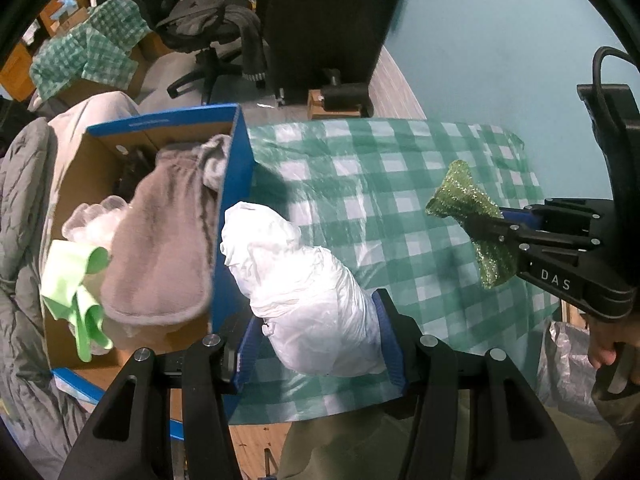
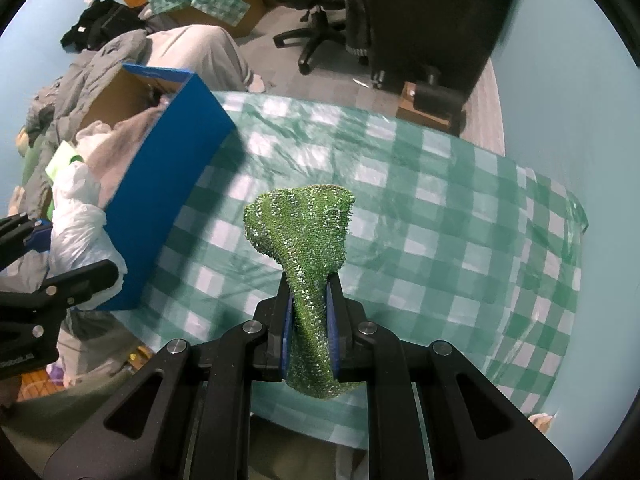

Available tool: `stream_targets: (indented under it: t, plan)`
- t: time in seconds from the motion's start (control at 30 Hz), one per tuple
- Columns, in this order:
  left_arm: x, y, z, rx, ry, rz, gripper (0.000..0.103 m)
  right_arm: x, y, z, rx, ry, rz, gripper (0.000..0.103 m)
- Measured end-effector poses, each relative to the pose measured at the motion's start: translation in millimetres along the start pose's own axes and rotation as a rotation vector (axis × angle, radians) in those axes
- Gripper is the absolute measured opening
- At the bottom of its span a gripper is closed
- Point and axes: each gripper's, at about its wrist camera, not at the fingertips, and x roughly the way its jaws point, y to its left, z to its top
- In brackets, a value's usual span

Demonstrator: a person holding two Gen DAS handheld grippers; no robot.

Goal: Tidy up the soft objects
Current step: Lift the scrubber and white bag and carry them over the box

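Observation:
My left gripper [image 1: 316,320] is shut on a crumpled white plastic bag [image 1: 296,280] and holds it above the table beside the blue cardboard box [image 1: 236,168]. The bag also shows in the right wrist view [image 2: 80,224]. My right gripper [image 2: 310,300] is shut on a sparkly green scrubber cloth [image 2: 304,232], held above the checked tablecloth [image 2: 440,220]. It shows in the left wrist view [image 1: 464,196] at the right. The box [image 2: 180,184] holds a grey fleece cloth [image 1: 168,232], a light green cloth [image 1: 72,280] and clear plastic [image 1: 88,220].
The box stands at the table's left edge. Grey bedding [image 1: 20,240] lies to its left. An office chair [image 1: 208,28], a black cabinet [image 1: 328,12] and a carton draped in checked cloth [image 1: 88,48] stand on the floor behind.

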Motion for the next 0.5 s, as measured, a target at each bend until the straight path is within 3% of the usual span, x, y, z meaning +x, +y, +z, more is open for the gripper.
stream_targets:
  t: [0.5]
  plan:
    - [-19.1,54.7,17.6,-0.066,-0.039,0.015,0.054,-8.2,43.1,41.9,-0.043,-0.039,0.044,0.012]
